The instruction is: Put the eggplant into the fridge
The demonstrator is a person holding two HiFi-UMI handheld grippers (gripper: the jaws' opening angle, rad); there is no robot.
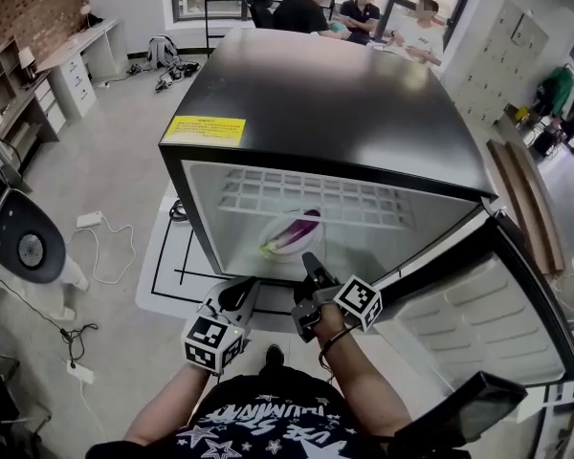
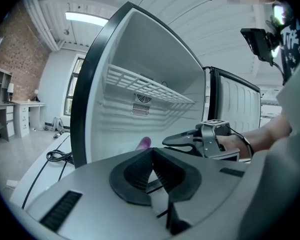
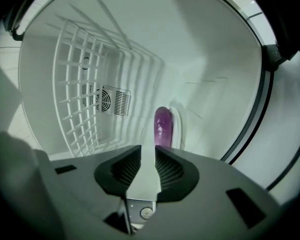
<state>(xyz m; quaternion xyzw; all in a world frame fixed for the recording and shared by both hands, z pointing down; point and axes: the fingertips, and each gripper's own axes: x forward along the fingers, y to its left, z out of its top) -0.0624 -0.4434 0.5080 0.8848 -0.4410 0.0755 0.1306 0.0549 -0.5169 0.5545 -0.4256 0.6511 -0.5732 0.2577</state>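
The eggplant (image 1: pixel 292 233) lies inside the fridge (image 1: pixel 344 113), on the bottom, under the wire shelf (image 1: pixel 306 199). The fridge door (image 1: pixel 478 304) stands open on the right.

From the head view we see both tools just in front of the opening. The left gripper (image 1: pixel 237 296) and the right gripper (image 1: pixel 313 271) are side by side and near each other. Only this view shows the black fridge top, the yellow label (image 1: pixel 204 129) on its front corner, and some people (image 1: pixel 364 12) sitting far behind. The words on the label are too small for us to read. The dark shirt (image 1: pixel 258 424) at the bottom has stars and letters, but we cannot read them for sure.

The left gripper view shows its two jaws pressed together at the tips with nothing between them. Only here do we see a black cable (image 2: pixel 57 155) on the floor and a brick wall (image 2: pixel 20 54). The eggplant is just a small purple tip in this view.

The right gripper view looks deep into the fridge. Its jaws are a little apart and hold nothing. Here the eggplant is seen best, purple and shiny, lying right beside something white and curved (image 3: pixel 179 129), maybe a dish. Only this view shows the round fan vent (image 3: pixel 106 101) on the back wall.
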